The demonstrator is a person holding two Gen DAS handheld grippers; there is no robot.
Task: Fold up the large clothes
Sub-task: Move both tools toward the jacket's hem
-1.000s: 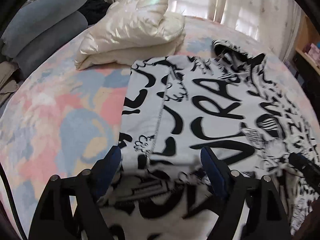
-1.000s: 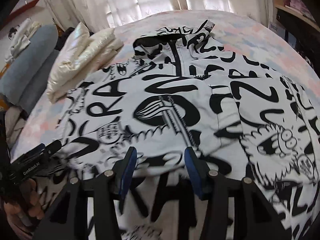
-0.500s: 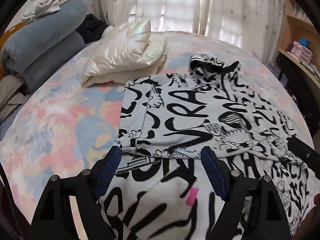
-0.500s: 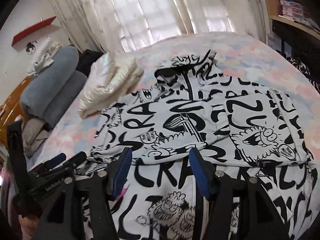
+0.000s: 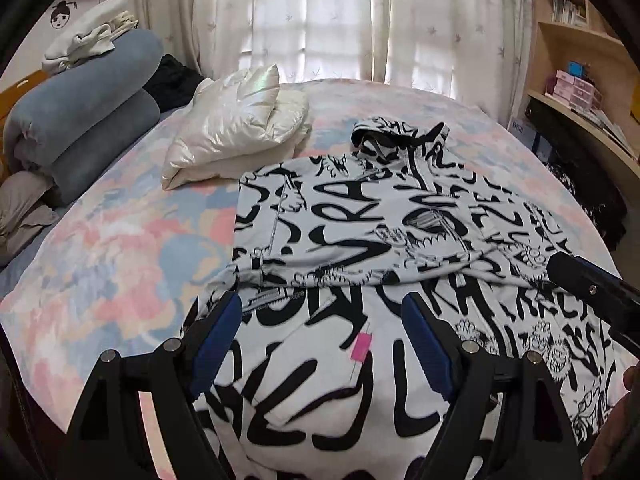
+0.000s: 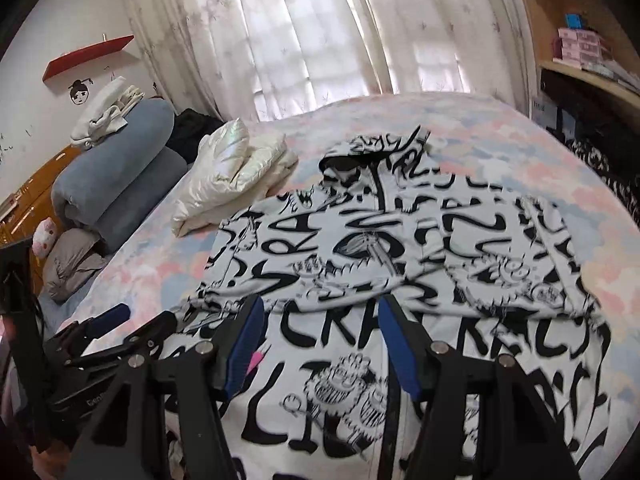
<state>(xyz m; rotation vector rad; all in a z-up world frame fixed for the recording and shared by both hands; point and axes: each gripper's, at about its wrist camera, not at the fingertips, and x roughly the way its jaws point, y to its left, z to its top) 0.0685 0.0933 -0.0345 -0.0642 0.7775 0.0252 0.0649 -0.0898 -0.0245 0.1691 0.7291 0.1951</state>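
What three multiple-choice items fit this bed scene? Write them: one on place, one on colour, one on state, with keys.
1. Where does the cream jacket lie?
A. beyond the printed hoodie, on its left
B. on the shelf
C. under the hoodie

2. What colour is the hoodie's small tag?
A. green
B. pink
C. yellow

3. How are the left gripper and right gripper?
A. both shut on cloth
B. one open
C. both open, holding nothing

Answers: 1 A, it sits past the hoodie's left corner; 2 B, it shows bright pink; 3 C, fingers are spread with hoodie visible between.
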